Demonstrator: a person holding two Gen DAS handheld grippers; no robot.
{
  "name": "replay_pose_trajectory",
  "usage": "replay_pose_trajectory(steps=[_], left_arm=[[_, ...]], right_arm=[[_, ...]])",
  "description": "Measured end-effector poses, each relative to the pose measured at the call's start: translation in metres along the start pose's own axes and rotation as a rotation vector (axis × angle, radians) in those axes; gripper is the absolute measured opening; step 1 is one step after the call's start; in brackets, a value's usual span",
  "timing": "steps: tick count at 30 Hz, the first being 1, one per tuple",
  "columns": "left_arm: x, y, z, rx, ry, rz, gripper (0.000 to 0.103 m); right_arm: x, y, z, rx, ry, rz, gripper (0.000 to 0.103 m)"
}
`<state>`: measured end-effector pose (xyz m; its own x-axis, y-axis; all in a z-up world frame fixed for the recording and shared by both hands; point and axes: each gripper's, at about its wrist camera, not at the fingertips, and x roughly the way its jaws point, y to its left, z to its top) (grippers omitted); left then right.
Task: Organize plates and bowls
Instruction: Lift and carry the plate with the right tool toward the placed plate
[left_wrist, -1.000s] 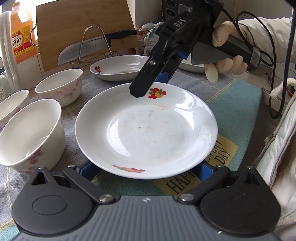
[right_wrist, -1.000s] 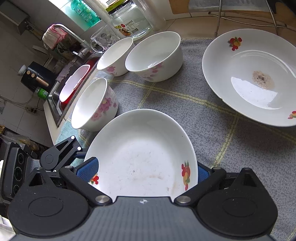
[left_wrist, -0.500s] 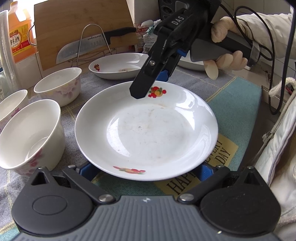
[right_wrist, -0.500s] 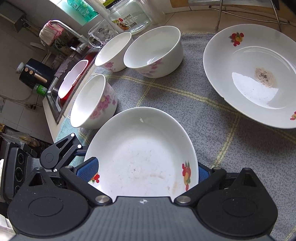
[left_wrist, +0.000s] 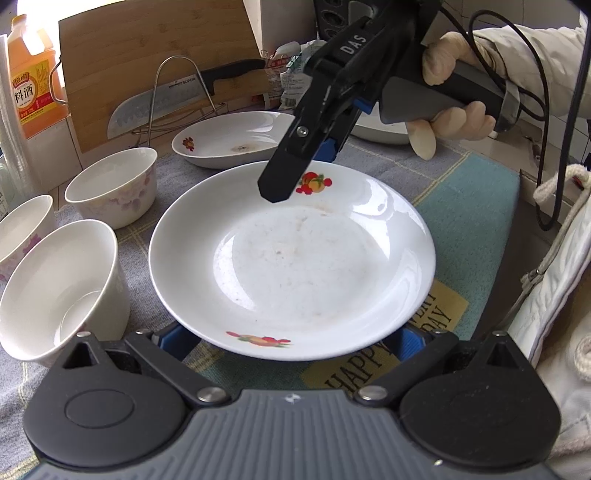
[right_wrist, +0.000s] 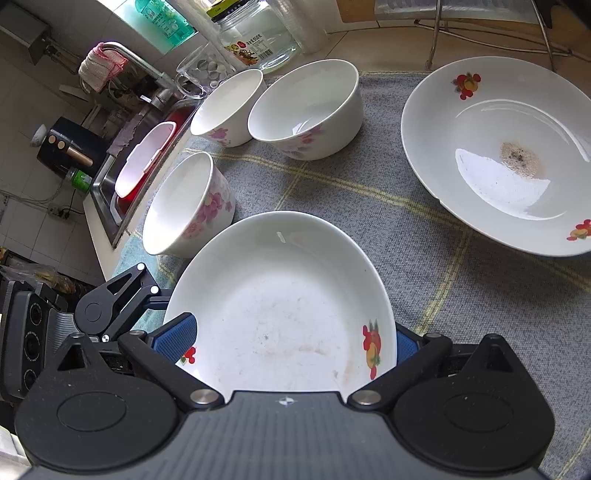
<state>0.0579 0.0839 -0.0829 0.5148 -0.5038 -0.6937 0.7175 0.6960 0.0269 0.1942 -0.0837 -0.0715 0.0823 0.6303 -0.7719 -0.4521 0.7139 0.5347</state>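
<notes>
A white plate with fruit prints (left_wrist: 291, 258) is held above the mat; it also shows in the right wrist view (right_wrist: 280, 314). My left gripper (left_wrist: 291, 341) has its blue pads wide apart under the plate's near rim. My right gripper (right_wrist: 284, 341) stands at the far rim with a blue pad on each side; seen from the left wrist view (left_wrist: 295, 162), one finger lies over the rim. A second fruit plate (right_wrist: 498, 155) rests on the grey mat, also visible behind (left_wrist: 232, 142). Three floral bowls (right_wrist: 306, 110) (right_wrist: 225, 107) (right_wrist: 184, 206) stand at the left.
A grey checked mat (right_wrist: 424, 240) covers the counter. A sink (right_wrist: 140, 162) with a red and white basin lies beyond the bowls. A glass jar (right_wrist: 255, 37), a cutting board (left_wrist: 155, 62), a knife on a wire rack (left_wrist: 166, 99) and an orange bottle (left_wrist: 29, 85) stand behind.
The view of the plate and both grippers has shifted only slightly; the far plate and bowls sit a little lower and closer in the frames.
</notes>
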Motion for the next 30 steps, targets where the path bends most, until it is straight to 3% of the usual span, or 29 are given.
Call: replay_pose_trajectory(steps=[18,30], left_arm=[[0.021,-0.022,0.045,0.055,0.0,-0.045,0.102],[0.048,-0.048,0.083,0.114,0.0,-0.075,0.102]], right_arm=[[-0.046,-0.022,-0.02,0.024,-0.067,-0.038,0.103],[-0.087,-0.059,-0.042,0.06,-0.11,-0.054,0.103]])
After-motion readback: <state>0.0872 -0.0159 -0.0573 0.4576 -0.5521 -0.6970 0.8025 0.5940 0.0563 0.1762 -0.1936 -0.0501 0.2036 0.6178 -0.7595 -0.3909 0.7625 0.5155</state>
